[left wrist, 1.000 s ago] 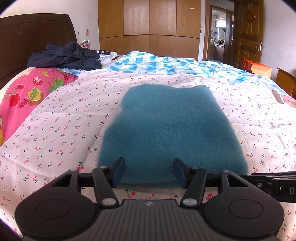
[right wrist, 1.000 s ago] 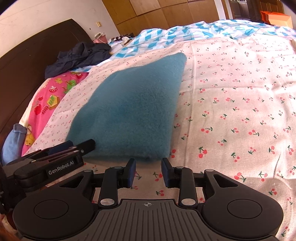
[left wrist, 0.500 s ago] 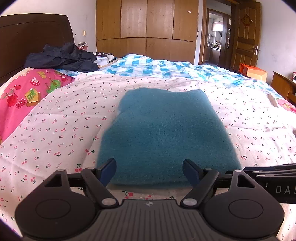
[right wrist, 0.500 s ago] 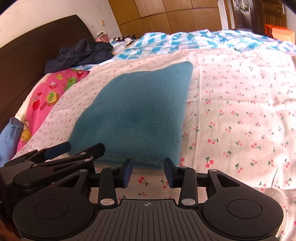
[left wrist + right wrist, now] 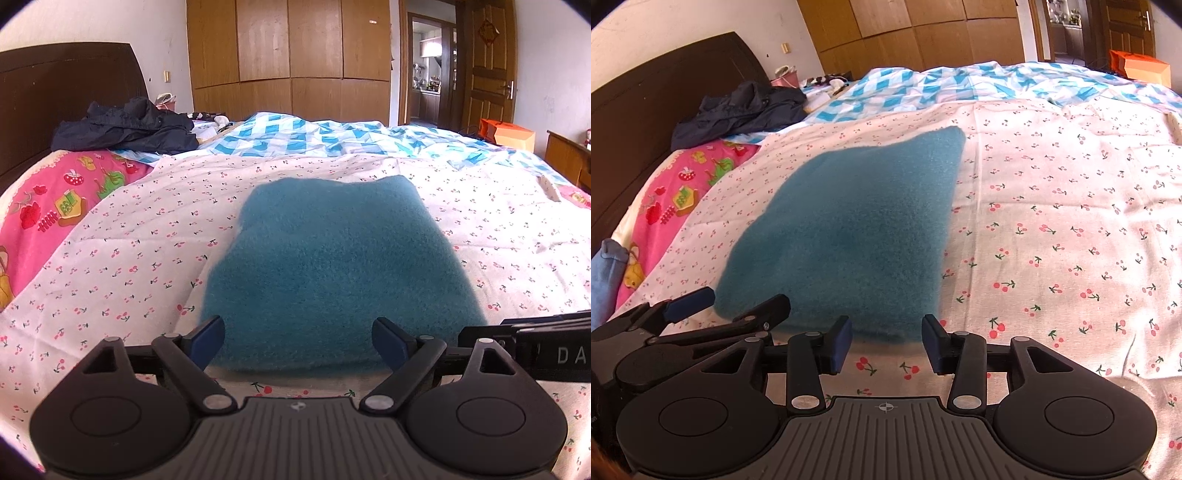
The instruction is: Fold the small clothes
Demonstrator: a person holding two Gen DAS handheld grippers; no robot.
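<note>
Left wrist view: left gripper (image 5: 298, 338) wide apart, just been opening, nothing pinched. Folded teal fleece cloth (image 5: 332, 266) flat on cherry-print sheet (image 5: 129, 266), near edge between pads.

Right wrist view: right gripper (image 5: 886, 341) partly apart, just been opening, empty. Teal cloth (image 5: 857, 236) just beyond fingertips, slightly left.

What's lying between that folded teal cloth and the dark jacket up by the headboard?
Only bedding, seen from the left wrist: between the teal cloth and the dark jacket lie the cherry-print sheet and a blue checked quilt's edge.
</note>
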